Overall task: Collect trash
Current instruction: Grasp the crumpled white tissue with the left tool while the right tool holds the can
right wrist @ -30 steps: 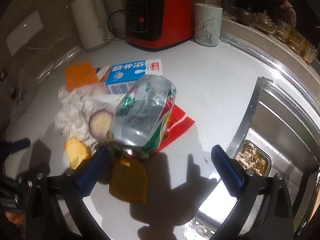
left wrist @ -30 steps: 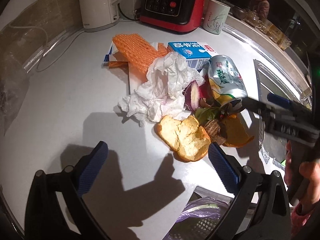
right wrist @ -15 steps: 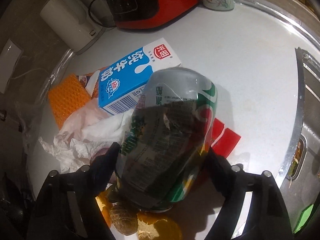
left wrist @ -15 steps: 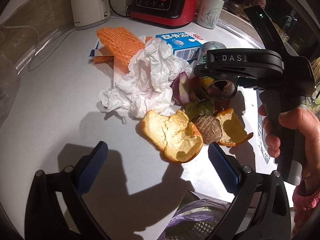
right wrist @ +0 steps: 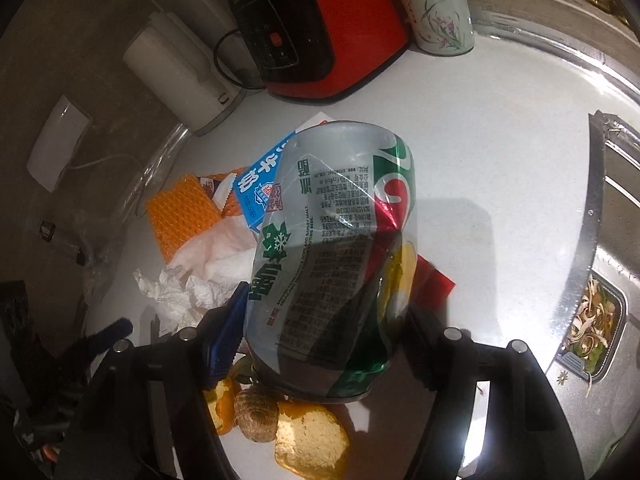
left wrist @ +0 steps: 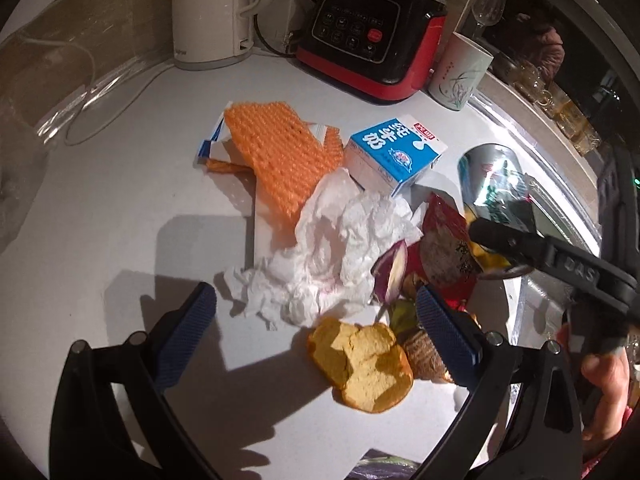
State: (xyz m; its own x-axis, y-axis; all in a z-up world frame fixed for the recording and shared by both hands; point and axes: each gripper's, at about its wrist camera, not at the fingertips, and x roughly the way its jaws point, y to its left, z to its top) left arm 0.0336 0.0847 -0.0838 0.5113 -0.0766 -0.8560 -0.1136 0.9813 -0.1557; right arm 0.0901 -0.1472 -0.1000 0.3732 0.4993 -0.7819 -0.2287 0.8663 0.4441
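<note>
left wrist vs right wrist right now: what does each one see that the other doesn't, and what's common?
Left wrist only: wine glass, the right-hand tool from outside, the open left gripper.

Right wrist only: sink strainer with scraps, the wall socket, the right gripper with jaws clamped on the can.

Both: can, milk carton, tissue, orange peel, kettle, red appliance, cup.
</note>
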